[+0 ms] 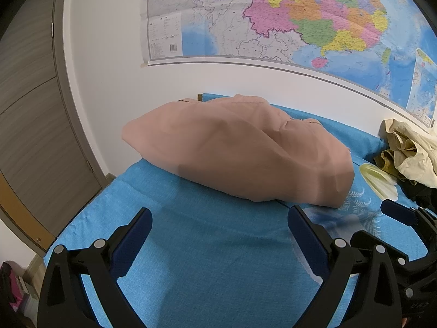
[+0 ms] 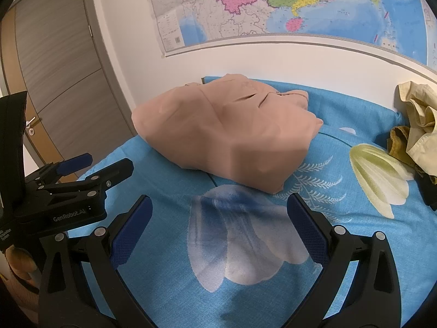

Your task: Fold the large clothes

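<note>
A pink-beige garment (image 1: 240, 153) (image 2: 226, 136) lies folded into a compact bundle on the blue floral sheet (image 1: 218, 259) (image 2: 169, 180), its left end hanging a little past the sheet's edge. My left gripper (image 1: 220, 220) hovers open just short of the bundle's near edge, nothing between its blue pads. To its right, my right gripper (image 2: 220, 207) is also open and empty, near the bundle's front right corner. The left gripper (image 2: 92, 168) shows at the left of the right wrist view, the right gripper's fingertip (image 1: 396, 213) at the right of the left wrist view.
A crumpled heap of cream and olive clothes (image 1: 409, 153) (image 2: 415, 125) sits at the right against the wall. A map (image 1: 286, 19) hangs on the white wall behind. A wooden door (image 1: 32, 125) stands to the left, beyond the sheet's left edge.
</note>
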The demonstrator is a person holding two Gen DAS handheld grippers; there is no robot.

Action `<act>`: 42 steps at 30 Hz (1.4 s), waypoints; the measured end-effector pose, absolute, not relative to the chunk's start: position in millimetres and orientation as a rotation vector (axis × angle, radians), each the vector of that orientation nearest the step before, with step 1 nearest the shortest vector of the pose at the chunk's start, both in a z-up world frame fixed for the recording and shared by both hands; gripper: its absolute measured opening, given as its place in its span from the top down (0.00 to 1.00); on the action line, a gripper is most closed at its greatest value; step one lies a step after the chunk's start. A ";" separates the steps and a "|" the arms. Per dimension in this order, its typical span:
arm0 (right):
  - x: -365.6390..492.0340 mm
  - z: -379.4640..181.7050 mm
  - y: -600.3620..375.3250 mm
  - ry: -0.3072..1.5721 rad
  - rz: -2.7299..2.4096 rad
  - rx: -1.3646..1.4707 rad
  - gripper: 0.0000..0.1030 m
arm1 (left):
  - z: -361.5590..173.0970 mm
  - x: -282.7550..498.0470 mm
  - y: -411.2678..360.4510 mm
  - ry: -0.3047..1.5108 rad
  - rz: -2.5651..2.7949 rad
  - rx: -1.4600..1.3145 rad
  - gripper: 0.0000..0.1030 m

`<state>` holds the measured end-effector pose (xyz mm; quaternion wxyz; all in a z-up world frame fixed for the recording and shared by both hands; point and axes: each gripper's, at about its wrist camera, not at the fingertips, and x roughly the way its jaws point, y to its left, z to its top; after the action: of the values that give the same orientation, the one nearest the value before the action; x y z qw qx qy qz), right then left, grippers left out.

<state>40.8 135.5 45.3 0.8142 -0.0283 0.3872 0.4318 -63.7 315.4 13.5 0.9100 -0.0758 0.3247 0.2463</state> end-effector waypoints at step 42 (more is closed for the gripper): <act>38.4 45.2 135.4 0.834 0.925 -0.060 0.06 | 8.5 -64.8 315.2 0.687 0.508 -0.162 0.07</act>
<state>38.4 135.4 45.2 0.8118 -0.0281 0.3905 0.4333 -64.8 315.2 8.5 0.9070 -0.0784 0.3329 0.2458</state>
